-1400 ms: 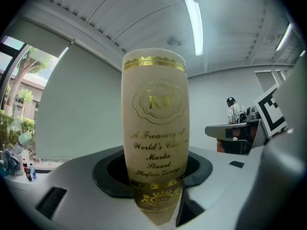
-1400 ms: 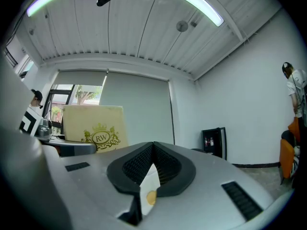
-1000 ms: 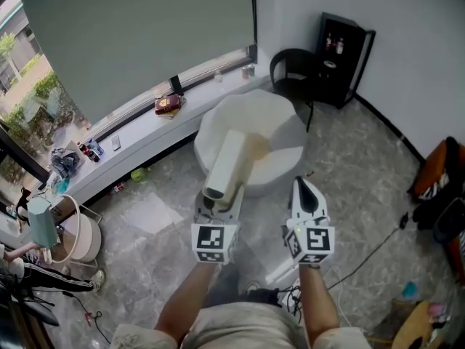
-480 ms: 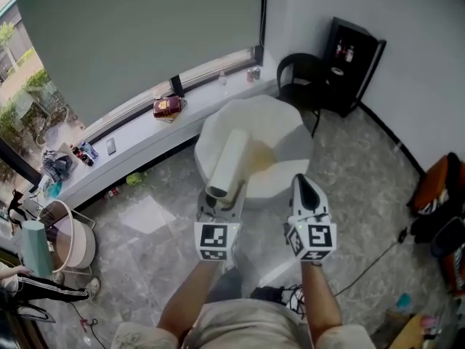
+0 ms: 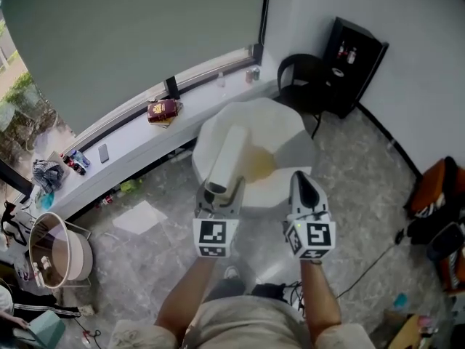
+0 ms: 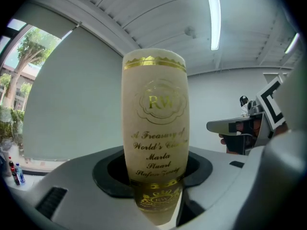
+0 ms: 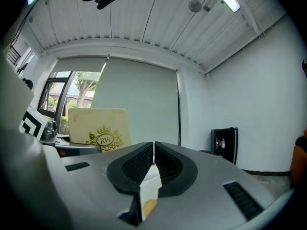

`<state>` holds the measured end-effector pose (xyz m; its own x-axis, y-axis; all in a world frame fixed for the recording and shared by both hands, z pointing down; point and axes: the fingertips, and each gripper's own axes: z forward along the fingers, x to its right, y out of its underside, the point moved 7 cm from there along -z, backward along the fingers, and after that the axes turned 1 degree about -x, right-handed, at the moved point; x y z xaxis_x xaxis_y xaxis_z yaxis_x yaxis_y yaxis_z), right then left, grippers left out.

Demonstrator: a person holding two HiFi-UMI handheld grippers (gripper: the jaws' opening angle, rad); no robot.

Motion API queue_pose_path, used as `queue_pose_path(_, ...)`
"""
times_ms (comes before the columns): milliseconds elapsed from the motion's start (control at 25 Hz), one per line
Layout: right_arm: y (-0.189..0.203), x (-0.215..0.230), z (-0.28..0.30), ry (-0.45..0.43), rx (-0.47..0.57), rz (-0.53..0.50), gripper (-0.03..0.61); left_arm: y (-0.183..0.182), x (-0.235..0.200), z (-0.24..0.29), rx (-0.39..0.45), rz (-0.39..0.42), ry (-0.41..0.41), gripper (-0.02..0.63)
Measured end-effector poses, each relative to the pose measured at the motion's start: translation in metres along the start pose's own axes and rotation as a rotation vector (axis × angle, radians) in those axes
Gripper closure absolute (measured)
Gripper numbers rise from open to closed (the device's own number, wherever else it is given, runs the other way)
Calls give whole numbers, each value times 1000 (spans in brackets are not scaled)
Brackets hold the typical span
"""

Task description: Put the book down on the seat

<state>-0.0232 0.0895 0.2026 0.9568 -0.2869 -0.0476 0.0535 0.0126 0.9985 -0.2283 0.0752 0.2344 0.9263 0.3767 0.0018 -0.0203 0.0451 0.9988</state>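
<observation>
A cream book [image 5: 227, 158] with gold lettering stands up between the jaws of my left gripper [image 5: 221, 189], which is shut on its lower end. In the left gripper view its spine [image 6: 154, 138] faces the camera, pointing up and away. The book hangs over the near left edge of the round white seat [image 5: 283, 126], which has a yellowish patch in its middle. My right gripper [image 5: 303, 184] is beside it on the right, over the seat's near edge, shut with nothing in it [image 7: 153, 150]. The book's cover [image 7: 99, 126] shows at the left of the right gripper view.
A black chair [image 5: 298, 75] and a black cabinet [image 5: 356, 57] stand behind the seat by the wall. A long white windowsill carries a red-brown packet [image 5: 162, 110]. A round basket [image 5: 58, 246] is at the far left. An orange bag [image 5: 439, 184] and a cable lie at the right.
The head view has drifted a little, so the room has slid within the frame. Both grippers and the book keep the same stance over the seat's near edge.
</observation>
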Motion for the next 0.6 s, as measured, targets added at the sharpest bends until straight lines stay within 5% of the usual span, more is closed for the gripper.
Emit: queue_pose_path(600, 20, 41, 77, 40, 1, 9, 575, 5, -19, 100, 3, 30, 49, 379)
